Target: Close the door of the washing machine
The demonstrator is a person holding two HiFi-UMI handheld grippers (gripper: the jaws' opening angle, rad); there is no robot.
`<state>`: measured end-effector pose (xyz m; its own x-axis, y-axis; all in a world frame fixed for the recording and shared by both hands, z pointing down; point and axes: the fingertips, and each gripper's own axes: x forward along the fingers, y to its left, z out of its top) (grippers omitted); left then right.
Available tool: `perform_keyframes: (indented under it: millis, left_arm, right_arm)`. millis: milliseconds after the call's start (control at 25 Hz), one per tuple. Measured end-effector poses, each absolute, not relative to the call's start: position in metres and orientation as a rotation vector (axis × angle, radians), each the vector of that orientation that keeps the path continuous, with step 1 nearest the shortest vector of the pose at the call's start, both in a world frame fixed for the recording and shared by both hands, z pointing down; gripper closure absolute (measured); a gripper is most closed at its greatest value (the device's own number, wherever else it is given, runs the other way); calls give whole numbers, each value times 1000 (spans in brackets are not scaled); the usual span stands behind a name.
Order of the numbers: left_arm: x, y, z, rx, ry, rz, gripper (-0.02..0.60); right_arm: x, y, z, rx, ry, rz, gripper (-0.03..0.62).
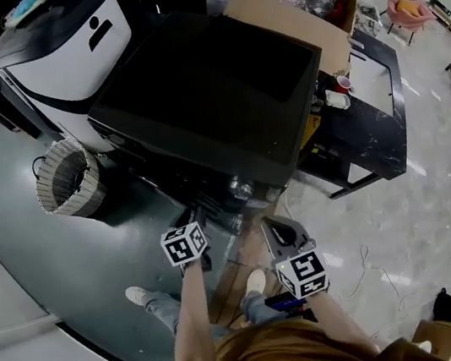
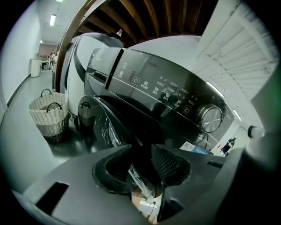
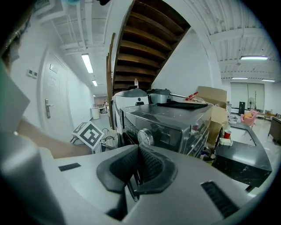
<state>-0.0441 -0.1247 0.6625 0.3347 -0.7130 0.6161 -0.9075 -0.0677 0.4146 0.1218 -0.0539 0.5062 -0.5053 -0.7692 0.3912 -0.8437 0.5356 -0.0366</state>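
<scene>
Head view: washing machine [image 1: 211,92] fills the middle with its front toward the person. Left tongs [image 1: 196,221] and right tongs [image 1: 269,224] hang low before it.
Door: it looks open, a dark round pane with wrinkled film [image 2: 103,127] swung out from the front. The head view mostly hides it under the machine's top.
Left tongs [image 2: 140,162]: spread, pads pressing nothing. The door's rim runs from beyond the gap toward 11 o'clock.
Right tongs [image 3: 137,169]: pressed together, empty. The machine's front corner sits at 12 o'clock, apart from them.
Nearer hand: left, just beside the door. The right sits at its 4 o'clock, farther off.
Key relation: door at 11 o'clock of the left tongs, control panel [image 2: 167,92] at 1 o'clock. The closing push probably runs toward the panel side.
Risk: film-covered pane may be slippery.
</scene>
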Motion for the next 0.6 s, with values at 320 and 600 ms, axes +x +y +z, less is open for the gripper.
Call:
perform_keyframes:
  millis: [320,600]
  left_arm:
    - [-23,-156,662,1832,-1425,295,413]
    - [-23,-160,665,1729,-1467,236,411]
  right_arm:
    - [130,-62,511,1327,-2423,304,583]
    - [135,-72,517,1329,-2407,314,582]
